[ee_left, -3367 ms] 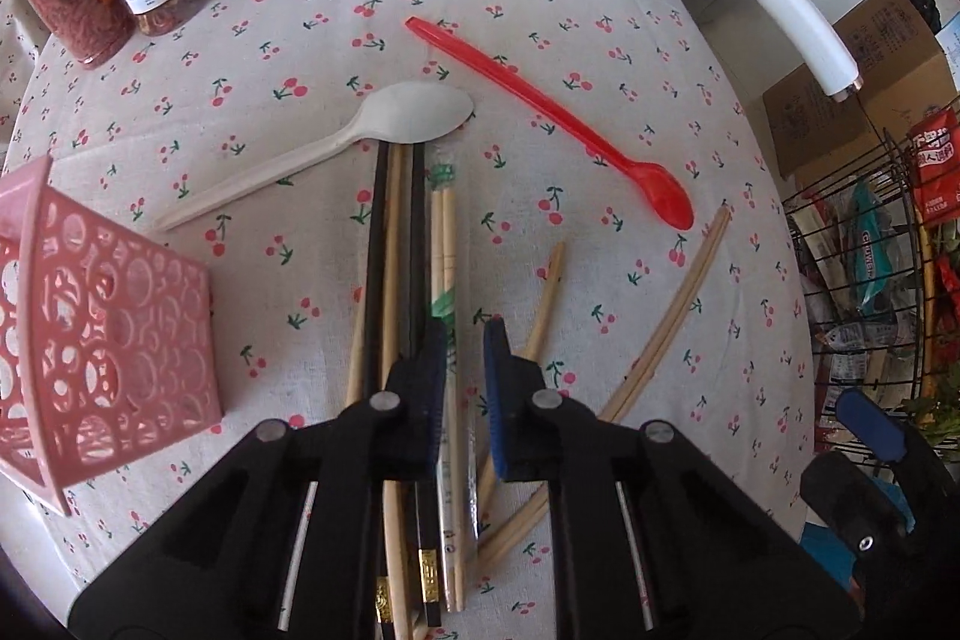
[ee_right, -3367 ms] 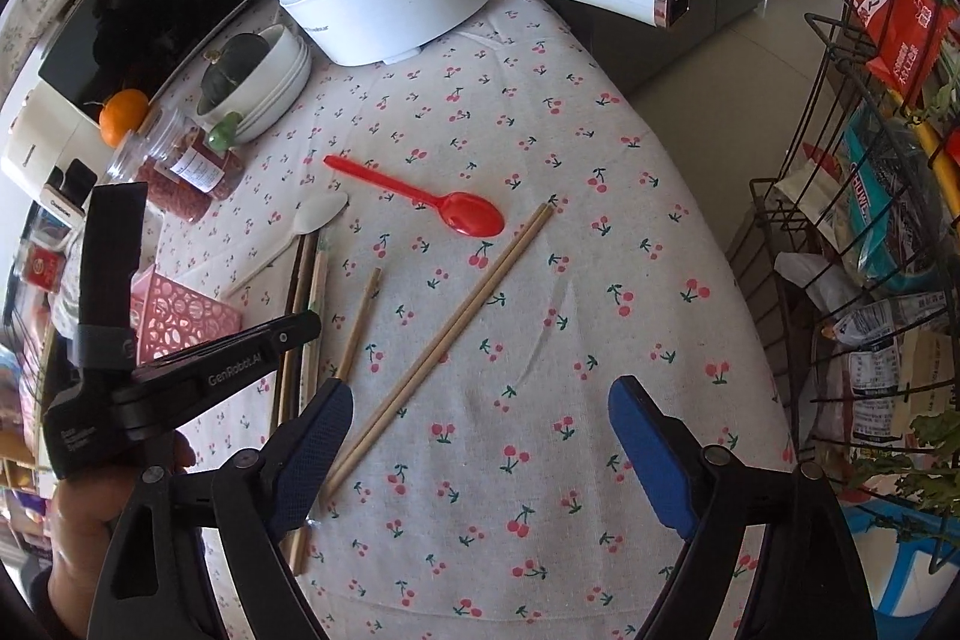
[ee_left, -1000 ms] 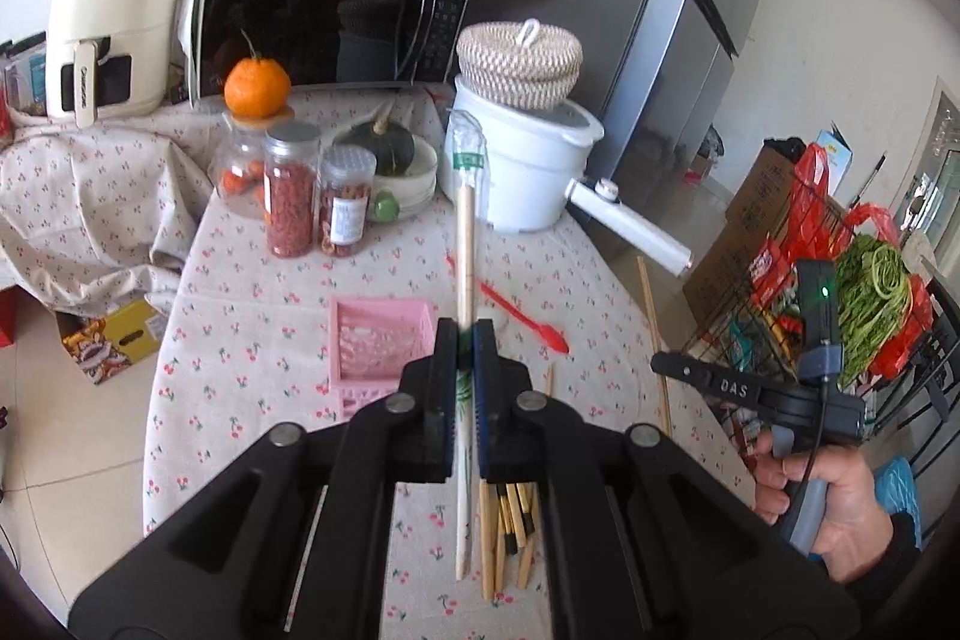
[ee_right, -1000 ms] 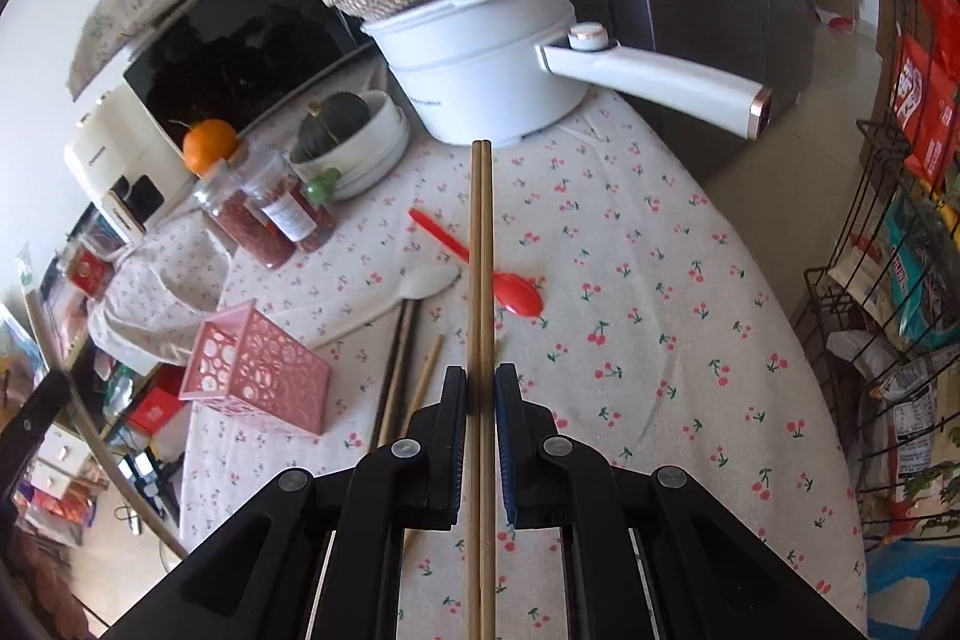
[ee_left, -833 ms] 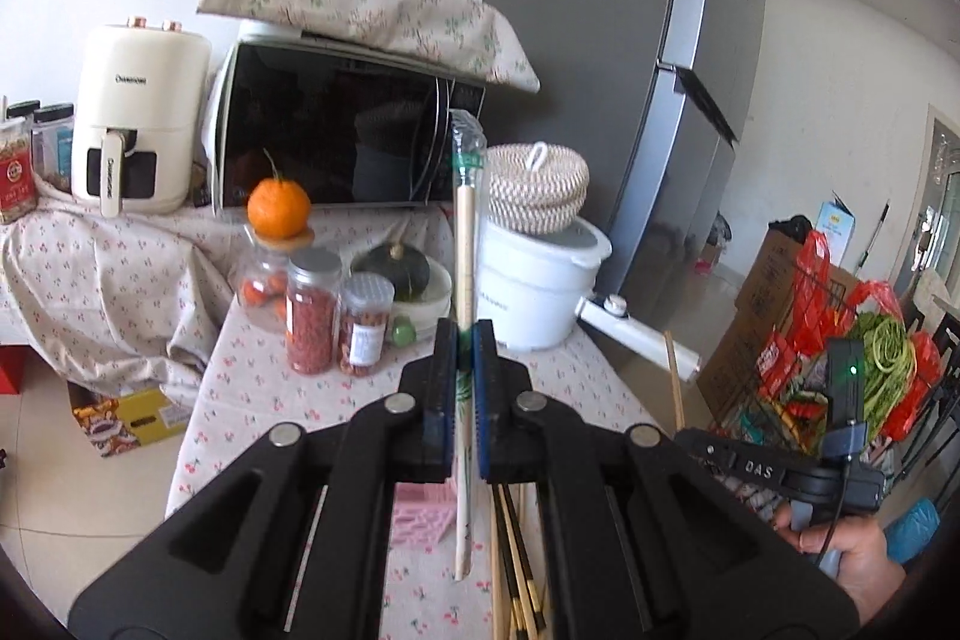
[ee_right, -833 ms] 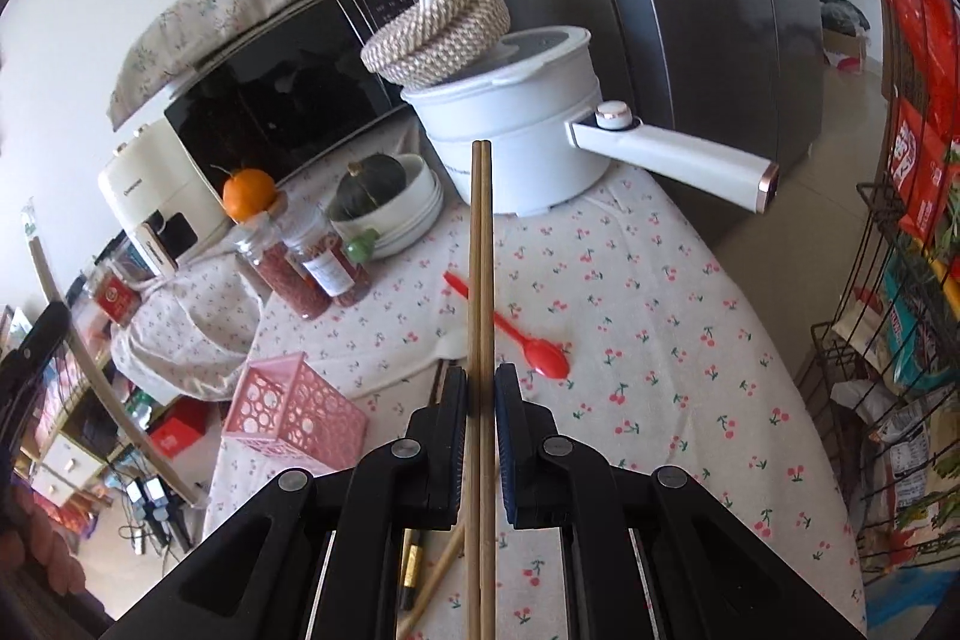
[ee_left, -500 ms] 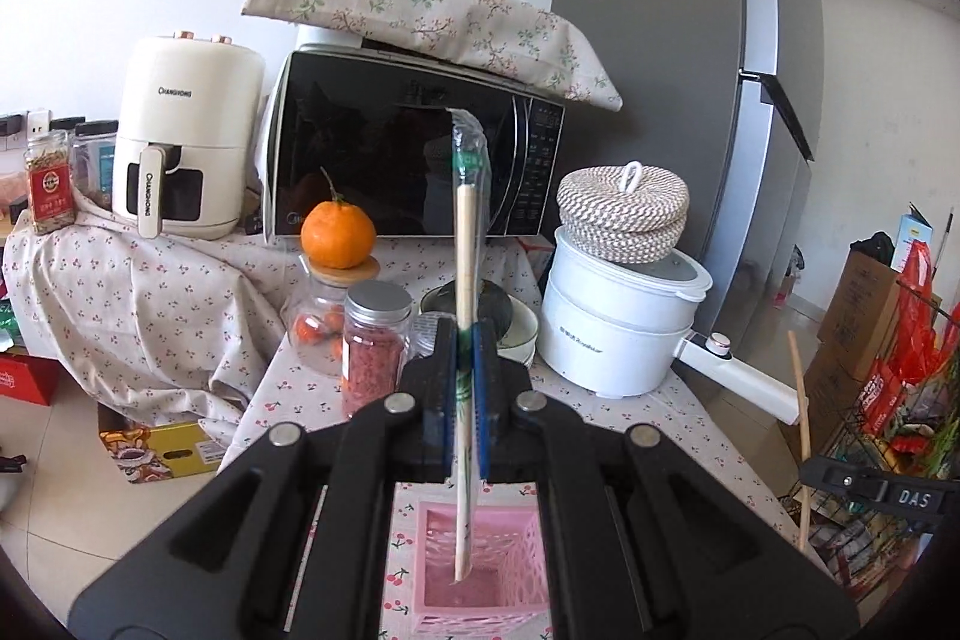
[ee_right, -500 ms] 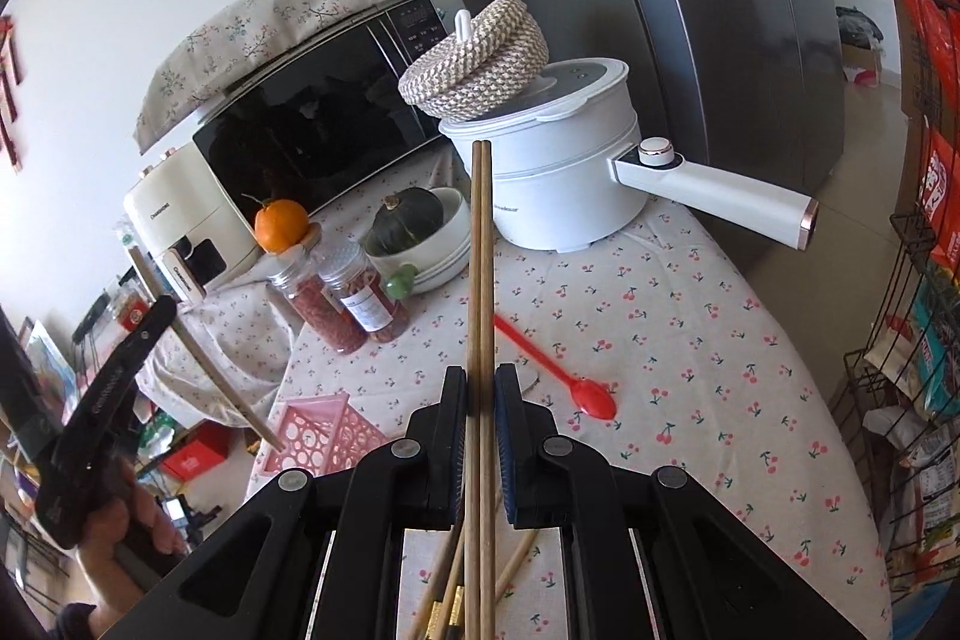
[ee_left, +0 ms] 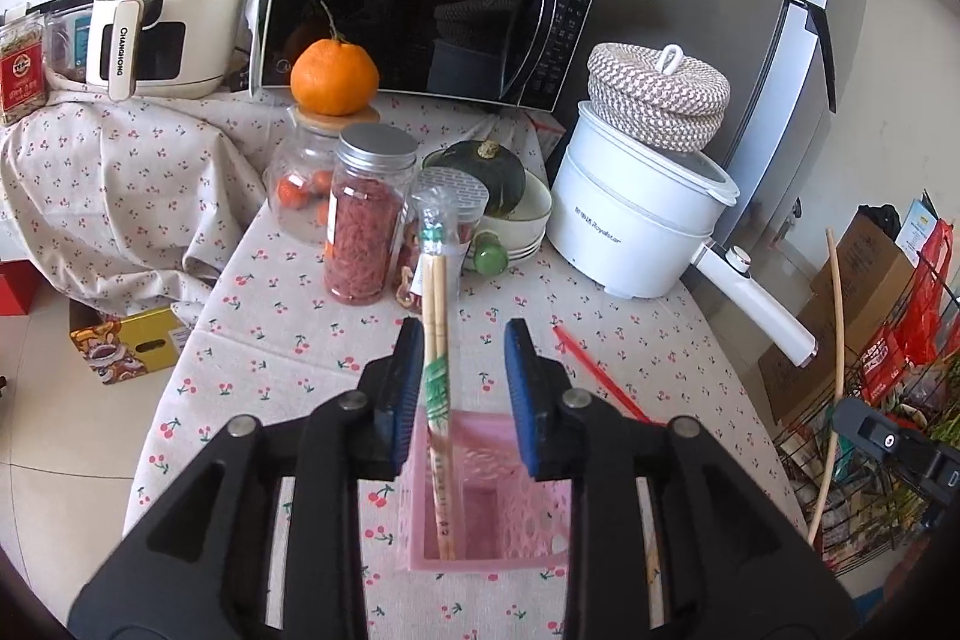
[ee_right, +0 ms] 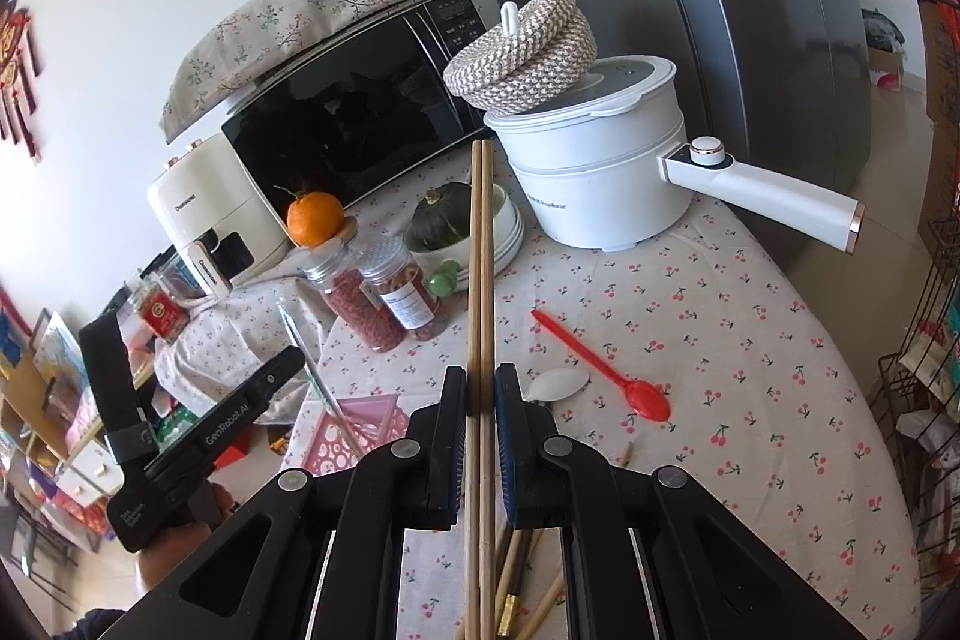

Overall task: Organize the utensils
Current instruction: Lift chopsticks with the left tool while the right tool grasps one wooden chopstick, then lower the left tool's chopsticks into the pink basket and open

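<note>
Over the pink basket (ee_left: 480,538), the left gripper (ee_left: 459,370) is opening its jaws, and the wrapped chopsticks (ee_left: 437,340) stand between the blue pads with clear air on the right side, no longer pinched. Their lower end already sits inside the basket's open mouth, their long axis runs steeply up and away toward the jars (ee_left: 366,220), leaning against the left pad (or just beside it; contact is hard to call). That's the relation that matters: basket directly below, sticks nearly upright, so they should simply drop in.

Right gripper (ee_right: 480,436) is clamped tight on a bare wooden pair (ee_right: 481,280), pointing straight away along its fingers. From this view the basket lies low and to the left, so this hand has a sideways trip to make.

Materials: perforated rigid plastic basket, smooth pale wood, crinkly clear sleeve with green print. A red plastic spoon (ee_right: 606,376) and a white spoon (ee_right: 555,385) lie flat on the cherry-print cloth (ee_right: 750,370), far right of the basket.
</note>
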The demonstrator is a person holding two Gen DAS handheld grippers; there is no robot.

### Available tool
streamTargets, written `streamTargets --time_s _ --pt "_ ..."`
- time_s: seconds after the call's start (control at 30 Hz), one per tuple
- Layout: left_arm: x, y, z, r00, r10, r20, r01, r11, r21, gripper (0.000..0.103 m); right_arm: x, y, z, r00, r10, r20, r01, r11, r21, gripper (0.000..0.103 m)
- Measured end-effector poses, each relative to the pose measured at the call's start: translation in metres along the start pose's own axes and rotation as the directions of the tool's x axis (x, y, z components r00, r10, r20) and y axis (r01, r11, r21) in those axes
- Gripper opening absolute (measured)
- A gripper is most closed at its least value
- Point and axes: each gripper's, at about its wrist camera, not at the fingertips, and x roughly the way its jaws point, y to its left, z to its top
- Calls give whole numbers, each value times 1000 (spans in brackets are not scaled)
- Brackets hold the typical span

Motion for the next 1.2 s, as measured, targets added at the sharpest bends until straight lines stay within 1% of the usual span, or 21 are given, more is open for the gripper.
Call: streamTargets --time_s 0.07,0.13,0.17,0.2,0.23,0.27,0.33,0.4,0.43,0.5,0.53,0.57,0.67,0.73,0.87,1.0,1.07,1.2 --pt "-7 3 0 999 5 -38 -6 1000 -11 35 1 8 0 1000 27 14 -27 1000 7 10" --pt "-17 6 -1 996 12 -92 -15 1000 -23 45 2 17 1 998 46 37 -46 999 7 10" --pt "-22 9 -2 993 10 -115 -14 999 -33 46 2 22 1 997 53 51 -53 999 7 10" --pt "-27 11 -4 991 4 -132 -10 999 -44 51 4 28 3 996 59 67 -59 998 7 10" --pt "-31 13 -6 988 6 -152 -13 999 -43 58 5 34 5 995 64 81 -64 998 6 10" --pt "-36 14 -10 985 19 -174 -24 999 -31 62 5 40 8 992 78 97 -78 997 3 10" --pt "-42 20 -16 981 34 -191 -37 999 -14 68 8 55 13 986 102 133 -100 995 -18 10" --pt "-45 28 -23 978 40 -205 -45 999 -21 71 14 73 19 980 112 164 -105 993 -53 10" --pt "-45 33 -25 974 45 -223 -56 998 -42 71 18 81 22 977 114 179 -104 992 -67 10" --pt "-43 42 -24 965 29 -260 -53 995 -84 71 30 96 26 973 117 201 -100 991 -93 10" --pt "-43 43 -23 964 27 -266 -51 995 -83 71 37 102 27 972 117 206 -95 989 -111 10" --pt "-45 43 -22 963 39 -267 -57 996 -61 71 45 109 26 972 109 209 -82 987 -136 10" --pt "-54 43 -20 965 75 -253 -76 997 3 77 70 121 19 977 60 205 -17 978 -207 10" --pt "-57 47 -19 965 77 -249 -78 997 6 79 86 121 12 982 31 185 12 974 -227 10" --pt "-59 59 -19 961 84 -262 -92 996 -17 79 105 118 0 986 -7 165 49 966 -253 10" --pt "-60 63 -19 962 91 -256 -99 995 -19 79 109 118 -6 987 -18 161 63 959 -278 10" --pt "-59 63 -19 962 89 -258 -99 995 -24 79 109 118 -6 986 -14 164 61 957 -283 8" --pt "-58 62 -20 961 69 -270 -83 996 -43 79 108 117 -2 989 10 149 30 964 -266 7"
